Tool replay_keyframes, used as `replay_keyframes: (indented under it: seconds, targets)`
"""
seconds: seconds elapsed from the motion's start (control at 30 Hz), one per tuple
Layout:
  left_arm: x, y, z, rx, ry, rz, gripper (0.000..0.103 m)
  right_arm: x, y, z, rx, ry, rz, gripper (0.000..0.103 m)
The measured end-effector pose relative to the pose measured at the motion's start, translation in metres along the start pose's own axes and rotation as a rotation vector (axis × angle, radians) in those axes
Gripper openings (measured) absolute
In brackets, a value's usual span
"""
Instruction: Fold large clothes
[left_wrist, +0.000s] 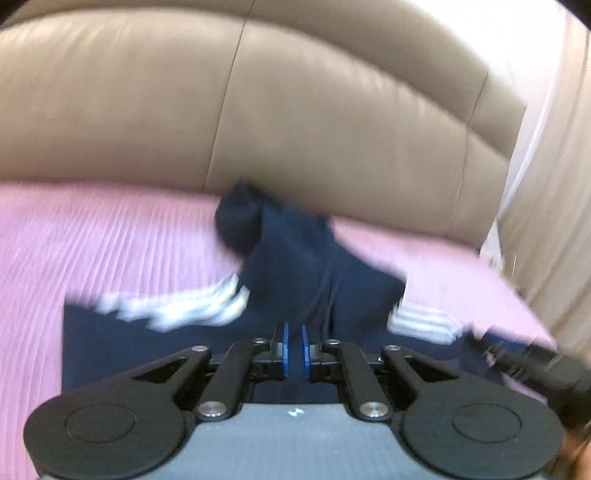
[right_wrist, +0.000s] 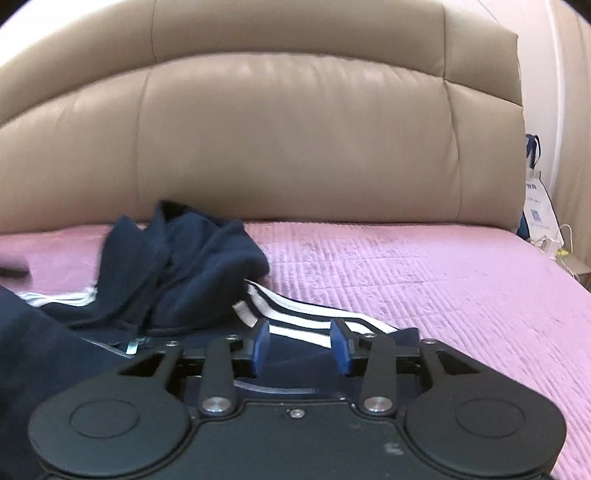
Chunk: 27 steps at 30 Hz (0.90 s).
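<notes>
A navy jacket (left_wrist: 295, 273) with white sleeve stripes lies on the pink quilted bedspread (left_wrist: 92, 251), its hood bunched toward the headboard. The left wrist view is blurred. My left gripper (left_wrist: 294, 347) sits low over the jacket's middle, its blue pads a narrow gap apart with dark cloth showing between them. In the right wrist view the jacket (right_wrist: 184, 273) lies left of centre. My right gripper (right_wrist: 301, 341) is open over a striped sleeve (right_wrist: 295, 321), nothing between the pads. The right gripper also shows at the left view's right edge (left_wrist: 517, 358).
A padded beige leather headboard (right_wrist: 295, 140) runs along the far side of the bed. The pink bedspread (right_wrist: 424, 273) stretches to the right. A white bag (right_wrist: 535, 199) and cables stand beyond the bed's right edge.
</notes>
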<state>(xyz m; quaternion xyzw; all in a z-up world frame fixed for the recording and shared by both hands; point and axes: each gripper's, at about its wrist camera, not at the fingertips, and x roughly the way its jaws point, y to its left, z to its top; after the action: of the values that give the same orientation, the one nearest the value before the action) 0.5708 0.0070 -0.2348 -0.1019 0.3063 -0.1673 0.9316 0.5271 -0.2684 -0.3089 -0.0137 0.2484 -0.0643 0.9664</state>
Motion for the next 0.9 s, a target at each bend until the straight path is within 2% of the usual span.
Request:
replay_keyframes:
  seconds: [0.07, 0.13, 0.2, 0.27, 0.4, 0.53, 0.63, 0.77, 0.83, 0.9]
  targets:
    - [0.02, 0.0, 0.022, -0.008, -0.02, 0.005, 0.011, 0.019, -0.005, -0.021, 0.036, 0.054, 0.035, 0.046]
    - [0.04, 0.003, 0.039, -0.035, -0.037, 0.01, 0.015, 0.015, -0.005, -0.036, 0.035, 0.012, 0.027, 0.046]
    - [0.062, 0.008, 0.056, -0.067, -0.048, 0.022, 0.029, 0.014, 0.002, -0.041, 0.011, -0.006, 0.012, 0.048]
    - [0.084, 0.014, 0.071, -0.096, -0.057, 0.045, 0.039, 0.012, 0.002, -0.043, 0.014, -0.015, 0.016, 0.049]
    - [0.13, 0.028, 0.098, -0.166, -0.061, 0.054, 0.049, 0.013, -0.004, -0.043, 0.042, -0.026, 0.042, 0.051]
    - [0.182, 0.029, 0.124, -0.101, -0.034, 0.114, 0.056, 0.015, -0.011, -0.042, 0.061, -0.036, 0.061, 0.053]
    - [0.215, 0.038, 0.137, -0.118, -0.002, 0.152, 0.066, 0.016, -0.01, -0.042, 0.066, -0.04, 0.067, 0.054]
    - [0.261, 0.056, 0.143, -0.162, 0.074, 0.187, 0.066, 0.017, -0.011, -0.043, 0.073, -0.046, 0.075, 0.055]
    - [0.281, 0.063, 0.14, -0.166, 0.132, 0.22, 0.062, 0.016, -0.012, -0.043, 0.083, -0.05, 0.083, 0.055]
    - [0.297, 0.065, 0.138, -0.139, 0.176, 0.251, 0.041, 0.015, -0.013, -0.044, 0.086, -0.053, 0.084, 0.055]
